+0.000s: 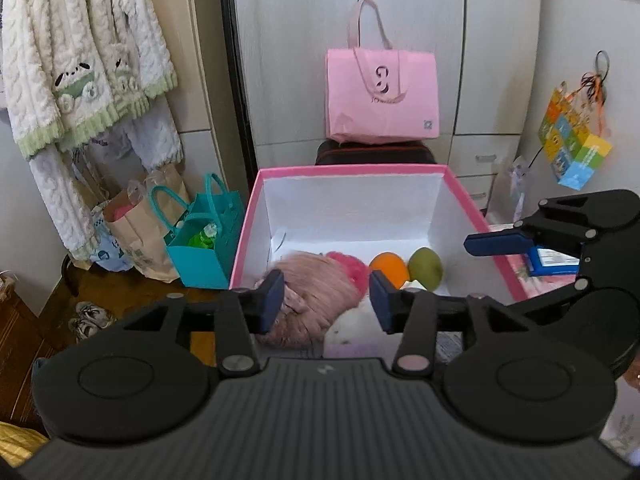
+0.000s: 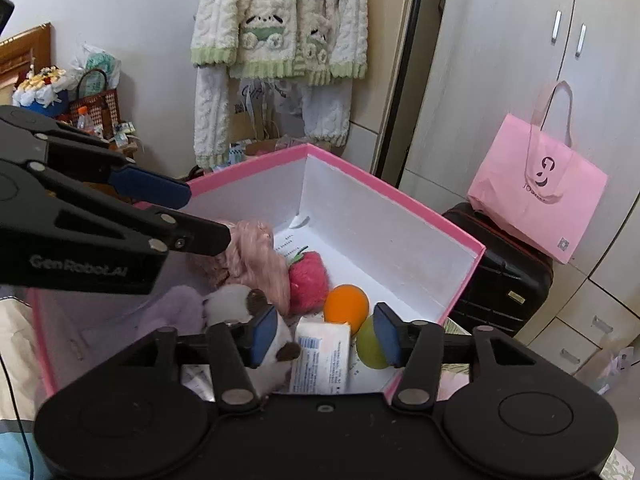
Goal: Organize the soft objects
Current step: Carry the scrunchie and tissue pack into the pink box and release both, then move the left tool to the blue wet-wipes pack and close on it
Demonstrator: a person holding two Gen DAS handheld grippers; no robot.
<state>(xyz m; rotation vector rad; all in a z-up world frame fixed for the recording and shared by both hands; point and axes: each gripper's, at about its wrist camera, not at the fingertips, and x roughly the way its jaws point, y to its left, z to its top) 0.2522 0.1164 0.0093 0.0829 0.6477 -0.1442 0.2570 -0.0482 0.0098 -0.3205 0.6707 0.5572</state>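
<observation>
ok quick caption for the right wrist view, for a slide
Right gripper open over a pink box holding plush toys, an orange ball and a green ball; left gripper alongside.

Pink box with white inside, carrying the soft things, pink fluffy toy at ten o'clock, red plush strawberry at centre, orange ball and green ball toward four o'clock, white pack at six o'clock, white plush animal and purple cloth at eight o'clock.
</observation>
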